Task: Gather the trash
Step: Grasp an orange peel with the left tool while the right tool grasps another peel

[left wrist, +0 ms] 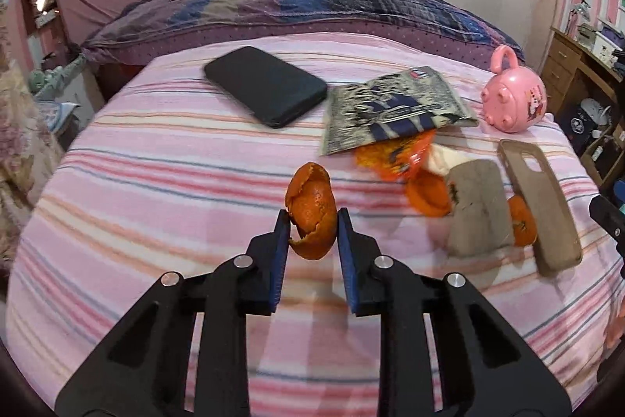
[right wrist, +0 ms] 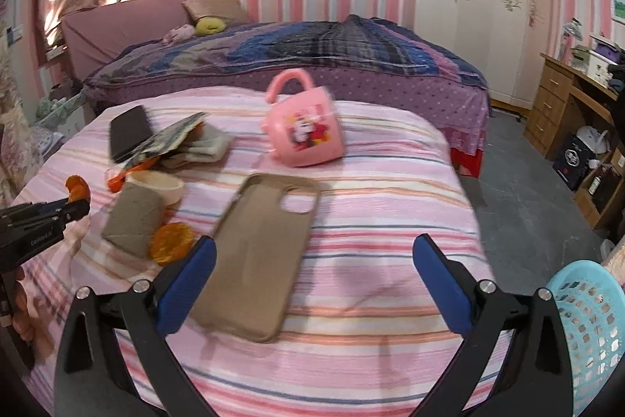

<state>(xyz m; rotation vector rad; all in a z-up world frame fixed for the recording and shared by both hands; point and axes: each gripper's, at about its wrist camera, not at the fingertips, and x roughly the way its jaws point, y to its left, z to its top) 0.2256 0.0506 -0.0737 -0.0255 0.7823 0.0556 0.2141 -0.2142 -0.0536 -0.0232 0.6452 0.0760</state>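
One blue basket (right wrist: 586, 331) beside bed, left hand-held gripper (left wrist: 312, 225) pinching orange peel (left wrist: 311, 210)

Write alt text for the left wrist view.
The left gripper pinches a piece of orange peel above a pink striped bedspread. Beyond lie a black phone, a crumpled snack wrapper, more peel, a tan phone case and a tipped pink cup.

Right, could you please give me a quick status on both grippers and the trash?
Left gripper shut on curled orange peel. Right gripper open, empty, over tan phone case. More peel left; blue mesh basket at right.
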